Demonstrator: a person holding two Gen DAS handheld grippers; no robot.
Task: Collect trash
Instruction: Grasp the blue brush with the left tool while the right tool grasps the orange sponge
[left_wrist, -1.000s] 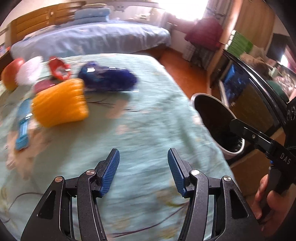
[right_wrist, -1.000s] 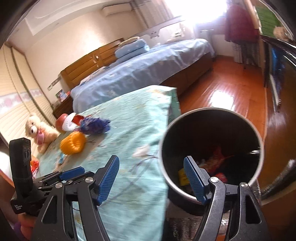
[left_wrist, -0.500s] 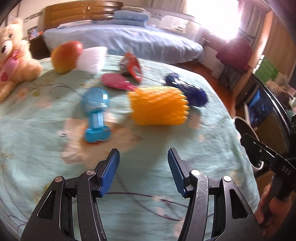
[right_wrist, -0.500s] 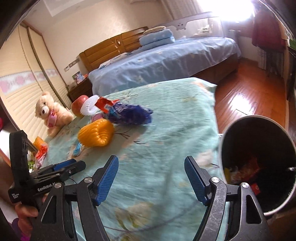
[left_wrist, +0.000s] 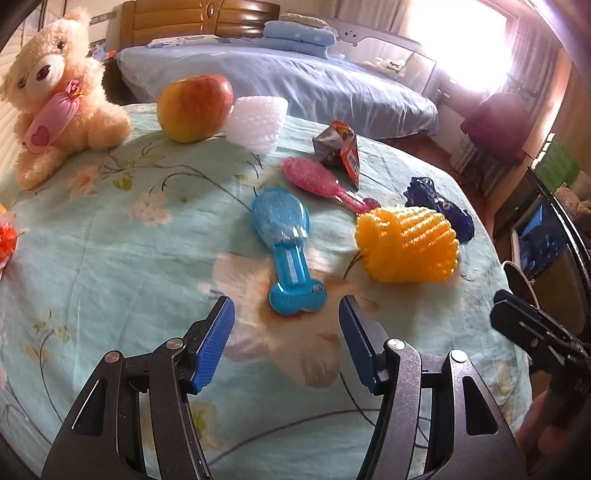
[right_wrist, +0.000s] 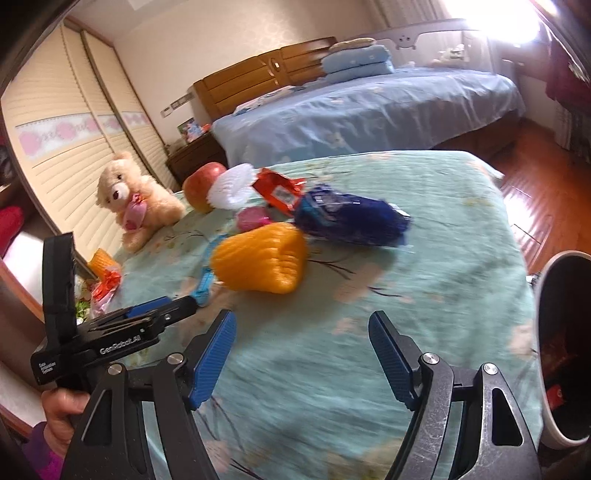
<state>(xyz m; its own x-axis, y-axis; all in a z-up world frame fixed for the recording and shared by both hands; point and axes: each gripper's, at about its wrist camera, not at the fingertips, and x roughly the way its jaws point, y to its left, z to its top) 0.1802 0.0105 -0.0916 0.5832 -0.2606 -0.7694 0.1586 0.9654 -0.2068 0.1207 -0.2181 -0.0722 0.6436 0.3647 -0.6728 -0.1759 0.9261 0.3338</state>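
Left gripper (left_wrist: 286, 332) and right gripper (right_wrist: 301, 350) hover, jaws spread, empty.

Home bedroom: large bed (right_wrist: 369, 110) with blue cover, stacked pillows (right_wrist: 356, 62) and wooden headboard (right_wrist: 266, 74), louvred wardrobe doors (right_wrist: 74, 147), wood floor (right_wrist: 532, 210), teddy bear (left_wrist: 55, 92) on a floral bedspread (left_wrist: 110, 258).

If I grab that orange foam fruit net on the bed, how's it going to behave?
The orange foam fruit net looks like open mesh foam, so it probably squashes easily and weighs little. It lies on its side on soft bedding, so a nudge from the open left gripper may roll or slide it.
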